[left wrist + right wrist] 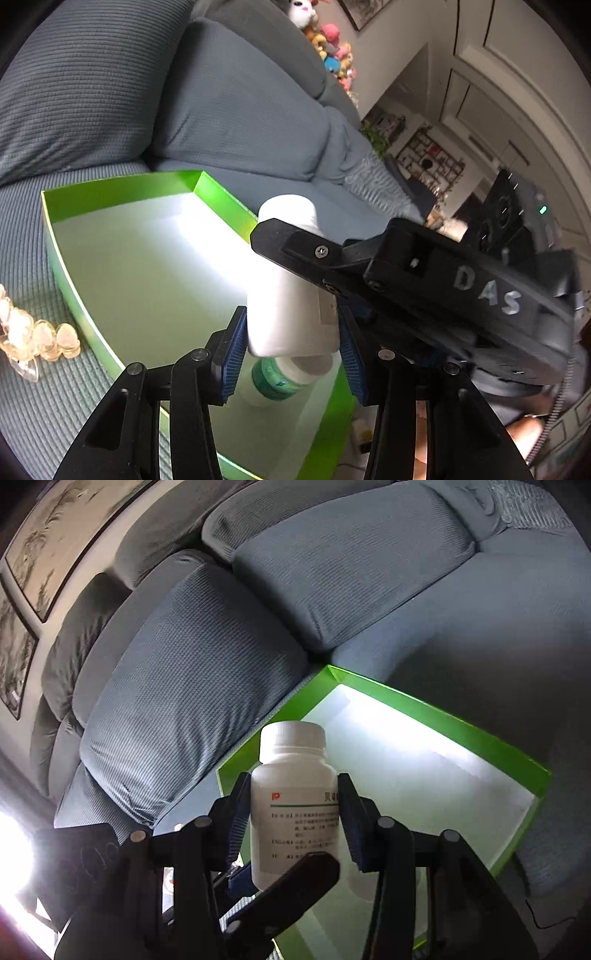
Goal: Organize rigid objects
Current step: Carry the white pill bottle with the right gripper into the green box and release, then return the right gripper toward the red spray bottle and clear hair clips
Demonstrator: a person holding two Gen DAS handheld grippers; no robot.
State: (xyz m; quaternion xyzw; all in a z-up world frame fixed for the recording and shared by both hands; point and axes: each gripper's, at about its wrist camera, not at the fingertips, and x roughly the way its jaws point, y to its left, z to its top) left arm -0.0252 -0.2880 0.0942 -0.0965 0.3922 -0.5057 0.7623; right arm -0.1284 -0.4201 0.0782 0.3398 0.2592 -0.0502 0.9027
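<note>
A white plastic bottle (288, 295) with a white cap hangs tilted over the green box (221, 194). My left gripper (291, 332) is shut on its base, the blue pads (232, 354) pressing on both sides. The right gripper's black finger (295, 247) crosses the bottle's middle from the right. In the right wrist view the bottle (293, 805) stands upright with its printed label facing me. My right gripper (294, 801) is shut on its body, and the left gripper's finger (295, 882) lies across its bottom. A second bottle (279, 382) with a green band lies in the box beneath.
The green box (443, 720) has a white floor and low walls and sits on a blue-grey sofa seat (33, 406). Back cushions (192, 686) rise behind it. An amber translucent hair clip (40, 338) lies on the seat left of the box.
</note>
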